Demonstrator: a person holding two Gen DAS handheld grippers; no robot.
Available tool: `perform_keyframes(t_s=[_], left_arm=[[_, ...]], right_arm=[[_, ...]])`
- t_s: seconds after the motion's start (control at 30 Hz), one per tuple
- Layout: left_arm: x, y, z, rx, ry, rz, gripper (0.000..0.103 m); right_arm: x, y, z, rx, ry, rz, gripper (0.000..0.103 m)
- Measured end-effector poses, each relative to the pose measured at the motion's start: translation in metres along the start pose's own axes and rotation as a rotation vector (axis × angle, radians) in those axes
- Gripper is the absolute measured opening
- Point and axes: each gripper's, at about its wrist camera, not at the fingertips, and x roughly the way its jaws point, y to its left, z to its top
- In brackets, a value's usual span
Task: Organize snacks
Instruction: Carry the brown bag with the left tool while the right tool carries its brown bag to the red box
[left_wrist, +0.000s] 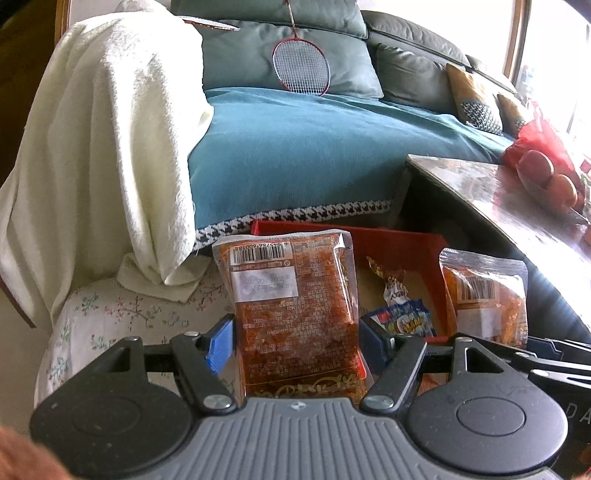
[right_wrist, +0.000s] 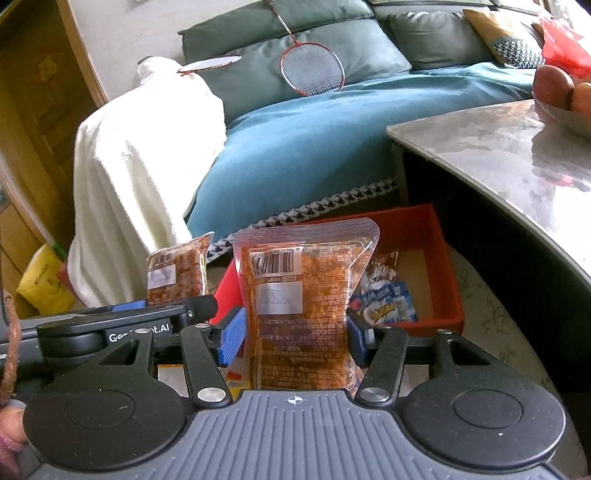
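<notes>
My left gripper (left_wrist: 297, 341) is shut on a clear packet of red-brown spicy snack (left_wrist: 291, 306), held upright with its barcode at the top. My right gripper (right_wrist: 295, 338) is shut on a second packet of the same snack (right_wrist: 303, 317), also upright. Each packet shows in the other view: the right one in the left wrist view (left_wrist: 485, 295), the left one in the right wrist view (right_wrist: 179, 271). Behind both packets stands an open red box (right_wrist: 439, 254) on the floor, holding a blue-and-white snack bag (right_wrist: 384, 301) and a small wrapped sweet (left_wrist: 393, 282). The box also shows in the left wrist view (left_wrist: 402, 240).
A stone-topped table (right_wrist: 491, 147) with a fruit bowl (right_wrist: 565, 96) stands on the right. A sofa with a teal cover (left_wrist: 314, 155), a white towel (left_wrist: 110, 147) and a badminton racket (left_wrist: 301, 66) lies behind the box. A floral cloth (left_wrist: 118, 314) lies at the left.
</notes>
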Motion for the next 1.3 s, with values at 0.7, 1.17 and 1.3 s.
perform_keyframes(t_s=[0.7,1.17,1.3], left_arm=[[0.039,-0.018,0.032,0.041,-0.009,0.024,0.063],[0.073,-0.014,0.050,0.036,-0.012,0.074,0.063],[0.083,-0.016,0.052,0.040,-0.003,0.079,0.063]], right_arm=[[0.038,-0.020,0.035,0.027,-0.005,-0.035,0.064],[0.066,-0.027,0.045,0.043,0.020,-0.057,0.064],[0.077,-0.032,0.047,0.051,0.040,-0.079,0.064]])
